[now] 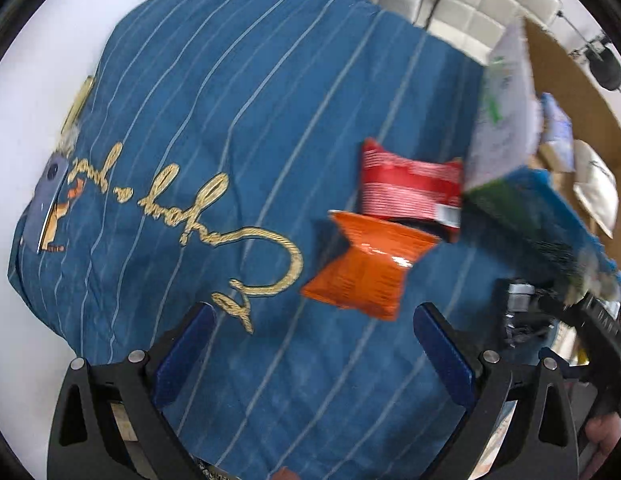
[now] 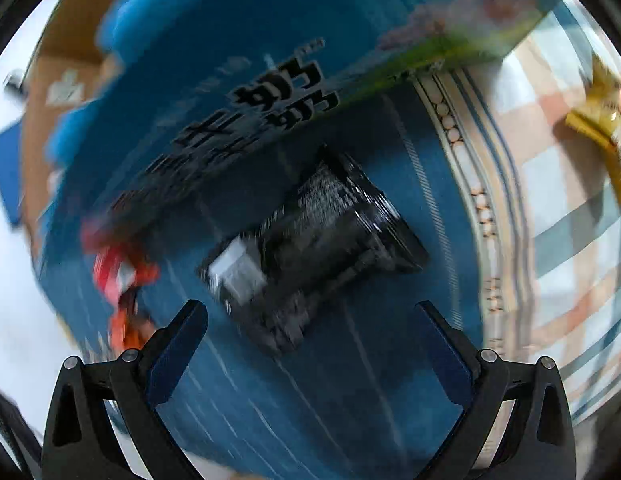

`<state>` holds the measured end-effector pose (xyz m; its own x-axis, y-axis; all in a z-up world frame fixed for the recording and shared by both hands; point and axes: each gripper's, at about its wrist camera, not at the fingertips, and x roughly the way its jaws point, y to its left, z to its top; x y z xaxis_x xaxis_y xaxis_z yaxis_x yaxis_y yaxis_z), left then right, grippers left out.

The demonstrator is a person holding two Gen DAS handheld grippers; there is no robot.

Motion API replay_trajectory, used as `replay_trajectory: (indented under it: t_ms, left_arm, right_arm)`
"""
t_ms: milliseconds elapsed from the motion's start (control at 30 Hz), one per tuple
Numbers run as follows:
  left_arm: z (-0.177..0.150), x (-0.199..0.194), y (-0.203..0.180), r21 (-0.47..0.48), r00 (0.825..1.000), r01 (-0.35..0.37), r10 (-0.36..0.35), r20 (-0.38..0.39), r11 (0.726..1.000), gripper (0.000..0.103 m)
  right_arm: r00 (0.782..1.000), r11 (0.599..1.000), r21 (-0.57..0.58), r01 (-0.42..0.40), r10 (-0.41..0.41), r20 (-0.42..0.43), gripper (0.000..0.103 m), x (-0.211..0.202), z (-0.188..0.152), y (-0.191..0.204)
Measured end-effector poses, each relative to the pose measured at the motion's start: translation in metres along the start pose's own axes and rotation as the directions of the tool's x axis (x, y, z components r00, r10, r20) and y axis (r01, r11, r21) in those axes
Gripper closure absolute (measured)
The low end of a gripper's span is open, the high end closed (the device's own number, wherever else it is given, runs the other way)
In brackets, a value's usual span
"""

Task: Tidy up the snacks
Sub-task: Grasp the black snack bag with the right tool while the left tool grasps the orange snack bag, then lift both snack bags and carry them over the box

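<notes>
An orange snack packet (image 1: 366, 264) lies on the blue striped cloth (image 1: 214, 120), just ahead of my open left gripper (image 1: 314, 316). A red packet (image 1: 408, 186) lies touching it on the far side. At the right stands a blue carton box (image 1: 550, 216) with a white-green bag (image 1: 506, 112) above it. In the blurred right wrist view a black snack packet (image 2: 310, 252) lies on the cloth in front of my open right gripper (image 2: 314, 312). The blue carton box (image 2: 246, 80) fills the space behind it. The red and orange packets (image 2: 122, 280) show at the left.
A phone (image 1: 48, 196) lies at the cloth's left edge. A cardboard box (image 1: 570, 92) with white bags (image 1: 596, 188) stands at the right. A yellow packet (image 2: 606, 128) rests on a checked cloth (image 2: 570, 220) to the right. The other gripper's body (image 1: 550, 320) shows at the right.
</notes>
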<state>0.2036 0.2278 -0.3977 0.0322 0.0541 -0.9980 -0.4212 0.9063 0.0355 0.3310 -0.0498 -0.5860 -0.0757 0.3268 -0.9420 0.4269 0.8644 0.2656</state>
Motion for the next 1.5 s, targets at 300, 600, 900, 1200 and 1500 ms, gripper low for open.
replay_trajectory:
  t_ms: [300,600,900,1200,1500]
  left_arm:
    - [0.012,0.034,0.001,0.016,0.999,0.002,-0.001,-0.051,1.0,0.0]
    - [0.013,0.056,-0.02,0.095,0.996,0.027,-0.018,-0.089,0.995,0.0]
    - [0.028,0.093,-0.066,0.248,0.991,0.031,0.003,-0.134,0.968,0.008]
    - [0.007,0.096,-0.073,0.261,0.989,0.044,-0.005,-0.151,0.964,0.055]
    - [-0.059,0.1,-0.1,0.326,0.975,0.05,0.025,-0.222,0.944,0.056]
  right_arm:
    - [0.984,0.982,0.175,0.071,-0.097,0.148,0.008,0.028,-0.011,0.021]
    - [0.973,0.967,-0.122,0.222,-0.213,0.087,0.043,0.042,-0.047,0.029]
    - [0.963,0.916,-0.309,0.254,-0.27,-0.008,0.049,0.045,-0.077,-0.008]
    - [0.989,0.971,-0.191,0.145,-0.134,0.069,0.026,0.036,-0.058,0.019]
    - [0.948,0.886,-0.339,0.316,-0.303,0.094,0.042,0.074,-0.075,0.07]
